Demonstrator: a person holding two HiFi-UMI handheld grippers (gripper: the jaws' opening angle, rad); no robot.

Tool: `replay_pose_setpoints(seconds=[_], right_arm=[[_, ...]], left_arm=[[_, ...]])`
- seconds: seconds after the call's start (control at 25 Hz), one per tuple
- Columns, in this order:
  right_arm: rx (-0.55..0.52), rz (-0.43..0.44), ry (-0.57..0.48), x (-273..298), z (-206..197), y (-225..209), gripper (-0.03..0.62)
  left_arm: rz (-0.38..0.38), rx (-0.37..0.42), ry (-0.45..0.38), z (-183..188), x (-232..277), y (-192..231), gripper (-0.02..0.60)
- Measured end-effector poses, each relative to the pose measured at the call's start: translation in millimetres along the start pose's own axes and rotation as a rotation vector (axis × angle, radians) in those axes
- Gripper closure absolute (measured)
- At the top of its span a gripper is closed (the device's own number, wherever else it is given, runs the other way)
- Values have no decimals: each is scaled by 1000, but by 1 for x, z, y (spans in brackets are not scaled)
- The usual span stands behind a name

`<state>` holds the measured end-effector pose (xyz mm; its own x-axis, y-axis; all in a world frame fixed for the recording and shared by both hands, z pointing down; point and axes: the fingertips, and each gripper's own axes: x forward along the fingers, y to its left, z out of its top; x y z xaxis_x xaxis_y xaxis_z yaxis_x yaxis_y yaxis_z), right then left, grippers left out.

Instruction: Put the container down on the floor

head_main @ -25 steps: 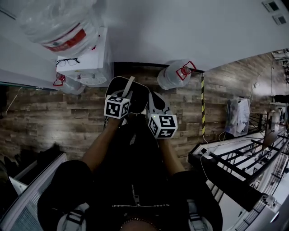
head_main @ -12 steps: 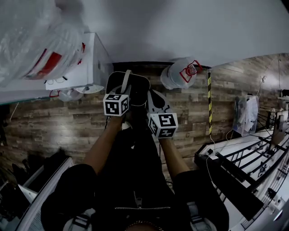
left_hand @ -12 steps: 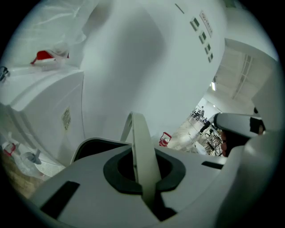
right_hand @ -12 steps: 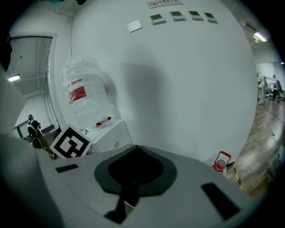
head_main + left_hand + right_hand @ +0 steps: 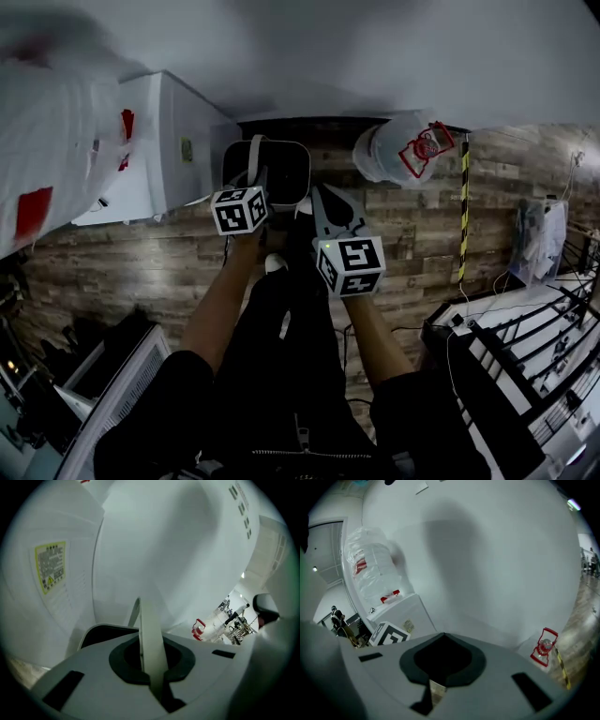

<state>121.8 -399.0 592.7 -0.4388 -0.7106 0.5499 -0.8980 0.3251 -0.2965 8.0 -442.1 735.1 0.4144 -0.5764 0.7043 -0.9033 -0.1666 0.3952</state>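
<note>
Above the brown wood-plank floor [image 5: 141, 253], near the wall's foot, the dark, white-rimmed, round-cornered plastic container [image 5: 281, 173] hung by its thin white strap handle [image 5: 151, 644]. The left gripper [image 5: 155, 686] was clamped on that strap, probably for lowering. The right gripper [image 5: 436, 686] was closed and empty.

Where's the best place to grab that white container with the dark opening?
By its thin hoop handle, coming from above. The handle arches over the open top of the container and is slim enough to fit between two jaws, while the body looks too wide for them. The left gripper is shut on that handle.
</note>
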Motion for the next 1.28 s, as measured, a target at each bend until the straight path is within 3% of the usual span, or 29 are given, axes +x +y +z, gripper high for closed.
replay_pose_setpoints(seconds=[0.16, 0.36, 0.68, 1.28], right_arm=[[17, 18, -5, 22, -19, -8, 583], [43, 29, 39, 48, -71, -28, 583], [117, 20, 86, 84, -150, -55, 583], [120, -8, 206, 86, -232, -70, 583]], left_arm=[[31, 0, 12, -12, 41, 23, 568], [43, 3, 20, -36, 98, 45, 568], [83, -88, 25, -61, 175, 105, 569], [189, -33, 84, -107, 255, 185, 568]])
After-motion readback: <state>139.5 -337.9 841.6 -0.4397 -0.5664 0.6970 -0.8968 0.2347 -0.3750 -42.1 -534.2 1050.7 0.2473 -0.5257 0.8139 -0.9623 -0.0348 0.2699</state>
